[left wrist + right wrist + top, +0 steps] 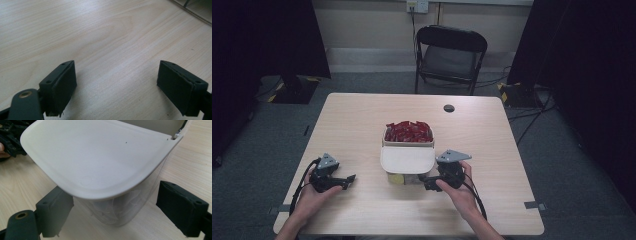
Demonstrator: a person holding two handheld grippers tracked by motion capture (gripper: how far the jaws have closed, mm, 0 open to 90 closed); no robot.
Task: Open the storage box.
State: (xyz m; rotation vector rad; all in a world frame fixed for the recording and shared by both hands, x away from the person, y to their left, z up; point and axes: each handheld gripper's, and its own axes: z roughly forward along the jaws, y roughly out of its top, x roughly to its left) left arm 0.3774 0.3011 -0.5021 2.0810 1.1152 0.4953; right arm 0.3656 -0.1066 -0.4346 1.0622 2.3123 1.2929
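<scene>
Two grippers sit low over the table (362,210) in the lower half of the high view. The right gripper (113,208) has its jaws spread apart, one on each side of the clear lower body of the container (117,212), with a gap visible at both pads; nothing is clamped. The left gripper (116,82) also has its jaws apart, over bare wood at the lower left of the high view, well apart from the container.

The container stands at the centre of the table. Its cream lid (95,162) is hinged open and overhangs toward the person, covering the upper part of the clear wall in the right gripper view. Red packets (408,131) fill the rear section.

Risks from this position:
- The wall looks thin and smooth. Closing hard is likely to flex it; closing lightly may let it slip.
- The overhanging lid sits just above the jaws. Any upward move may catch its rim and tip the container.
- A one-sided grasp with the left gripper idle may rotate the container and spill packets.
</scene>
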